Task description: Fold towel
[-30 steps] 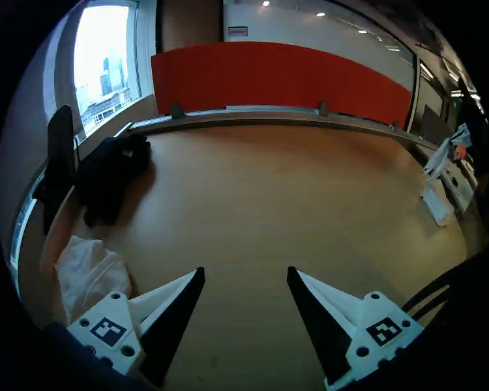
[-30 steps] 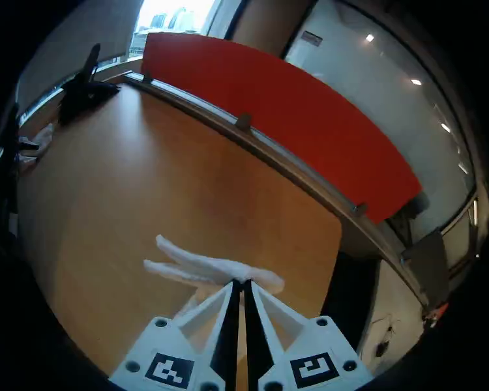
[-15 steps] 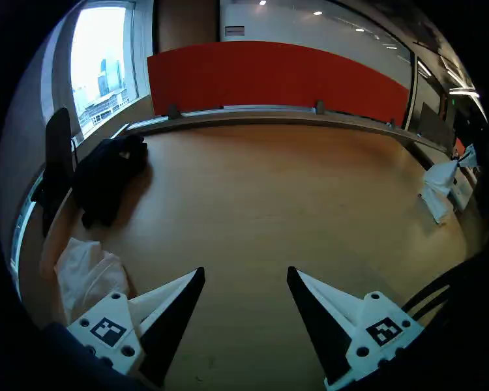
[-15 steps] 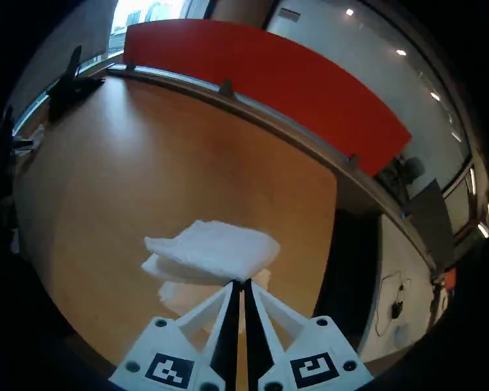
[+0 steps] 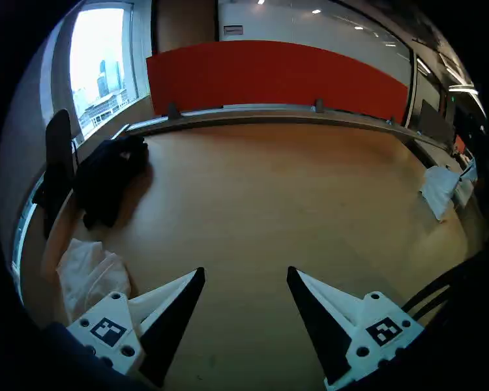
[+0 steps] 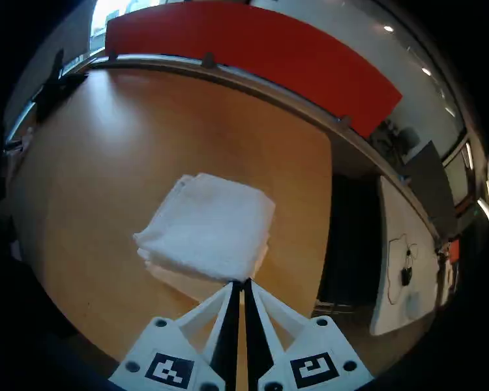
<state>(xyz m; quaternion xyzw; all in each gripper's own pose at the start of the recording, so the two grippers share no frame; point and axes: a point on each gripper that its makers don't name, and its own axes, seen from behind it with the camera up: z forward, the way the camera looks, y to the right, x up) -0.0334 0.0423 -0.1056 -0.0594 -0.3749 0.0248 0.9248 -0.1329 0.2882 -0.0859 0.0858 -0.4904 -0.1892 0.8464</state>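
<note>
Left claw (image 5: 244,270) hangs spread wide over the tabletop (image 5: 264,189). A crumpled white cloth (image 5: 88,277) and a black garment (image 5: 107,176) lie at the left. At the far right, the right claw (image 6: 241,283) is closed, pinching the folded white towel (image 5: 438,189) by its near edge.

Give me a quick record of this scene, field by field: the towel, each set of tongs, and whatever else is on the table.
towel: white, folded, resting on the table
right tongs: shut on the towel's near corner
left tongs: open, over bare wood, holding nothing
other items: black clothing and a white cloth, at the left in the left gripper view
</note>
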